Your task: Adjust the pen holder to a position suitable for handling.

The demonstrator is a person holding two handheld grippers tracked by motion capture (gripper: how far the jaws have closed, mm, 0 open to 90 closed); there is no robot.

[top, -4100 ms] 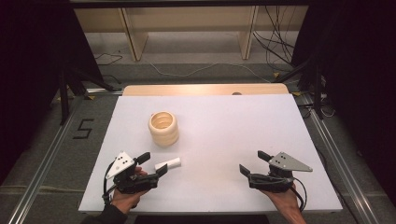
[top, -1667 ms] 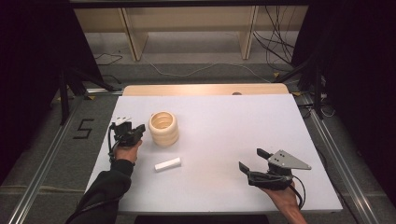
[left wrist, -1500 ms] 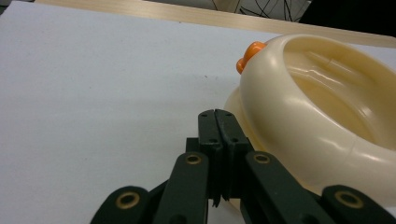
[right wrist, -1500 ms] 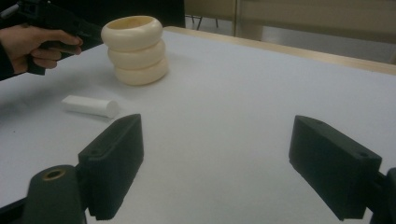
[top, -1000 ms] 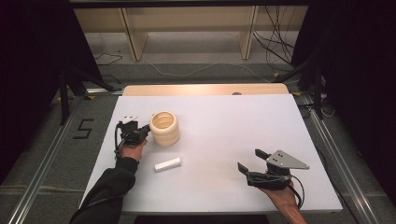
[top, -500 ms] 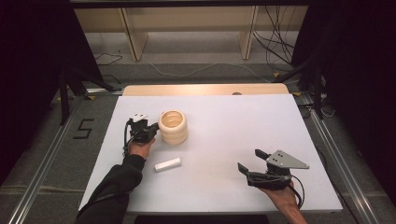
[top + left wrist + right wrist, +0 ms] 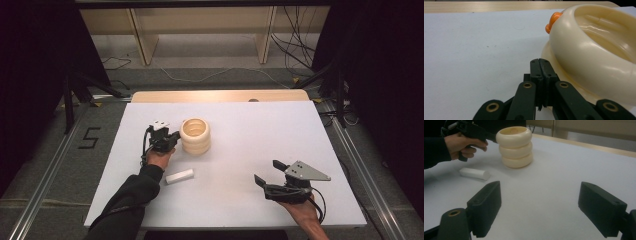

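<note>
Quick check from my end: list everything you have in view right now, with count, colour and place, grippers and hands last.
stacked ring vessel: one, cream, three bulging tiers, upright left of the table's centre; an orange part shows at its far side in the left gripper view.
white cylinder: one, white, lying flat, nearer the person than the vessel.
table: one, white top with a wooden strip along the far edge.
floor marking "5": one, black, left of the table.
cables: several, dark, on the floor beyond the table.
left gripper: black, jaws shut, empty, right beside the vessel.
right gripper: black, jaws open, empty, near right.
</note>
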